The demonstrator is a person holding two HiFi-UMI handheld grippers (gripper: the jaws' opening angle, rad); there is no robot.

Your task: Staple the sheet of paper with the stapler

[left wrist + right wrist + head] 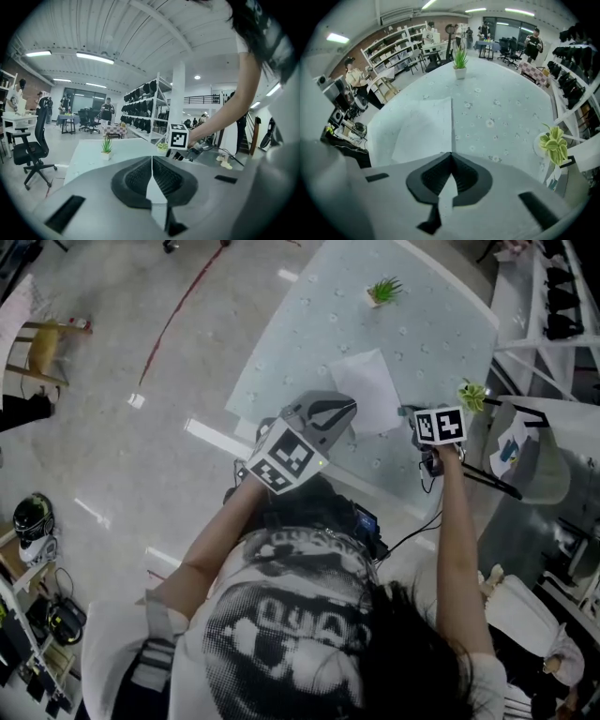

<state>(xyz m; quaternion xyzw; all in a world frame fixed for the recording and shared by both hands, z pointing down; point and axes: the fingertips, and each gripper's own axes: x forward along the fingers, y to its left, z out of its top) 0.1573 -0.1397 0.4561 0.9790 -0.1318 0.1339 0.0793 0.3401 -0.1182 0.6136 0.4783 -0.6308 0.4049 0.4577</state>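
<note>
The white sheet of paper (366, 390) lies flat on the flower-patterned table (431, 324). My right gripper (419, 420) points steeply down at the sheet's near right corner, jaws shut. In the right gripper view the paper (424, 126) lies left of the gripper (451, 154), its right edge running straight to the tips; whether they touch it I cannot tell. My left gripper (328, 412) hovers near level over the table's near edge, beside the sheet's near left corner, jaws shut with nothing between them (152, 159). No stapler shows in any view.
A small potted plant (382, 289) stands at the table's far side, a second plant (472, 395) at its right edge close to my right gripper. A cable (417, 531) hangs below my right arm. White chairs (530, 460) stand right of the table, shelving beyond.
</note>
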